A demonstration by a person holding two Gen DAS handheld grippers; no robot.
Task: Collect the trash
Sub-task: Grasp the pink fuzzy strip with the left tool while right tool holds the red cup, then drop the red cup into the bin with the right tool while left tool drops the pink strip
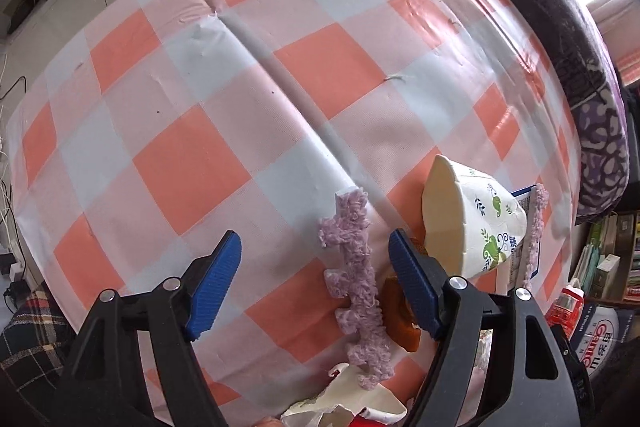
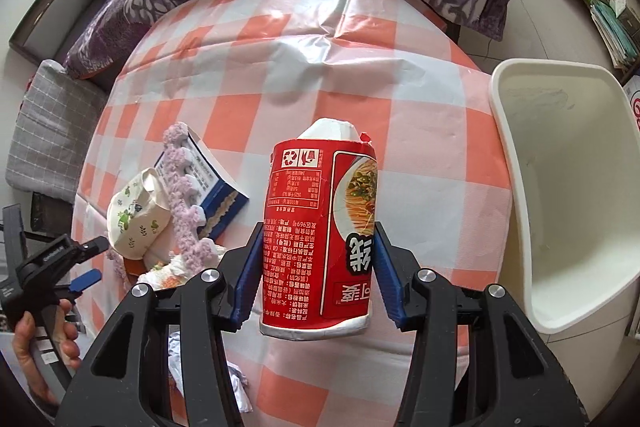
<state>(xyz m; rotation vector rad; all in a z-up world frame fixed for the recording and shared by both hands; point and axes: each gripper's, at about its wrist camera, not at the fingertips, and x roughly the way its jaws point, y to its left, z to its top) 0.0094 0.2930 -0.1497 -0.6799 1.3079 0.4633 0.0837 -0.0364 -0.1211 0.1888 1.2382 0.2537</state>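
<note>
The right tongs [image 2: 318,279] are closed on a red noodle cup [image 2: 320,239], which is held between the blue pads and raised above the checked tabletop [image 2: 360,75]. A white bin [image 2: 568,187] stands just to the right of these tongs, its opening facing the camera. To their left, a heap of trash lies on the tabletop: a paper cup with a leaf print [image 2: 136,215] on its side, a strip of purple fuzzy foam [image 2: 188,195] and a blue carton [image 2: 216,183].

The left tongs [image 1: 316,271] stand wide with nothing gripped. The purple foam strip [image 1: 360,287] lies between the jaws, nearer the right pad. The leaf-print cup [image 1: 476,215] lies just beyond the right jaw. Crumpled wrappers [image 1: 340,407] lie below the tongs.
</note>
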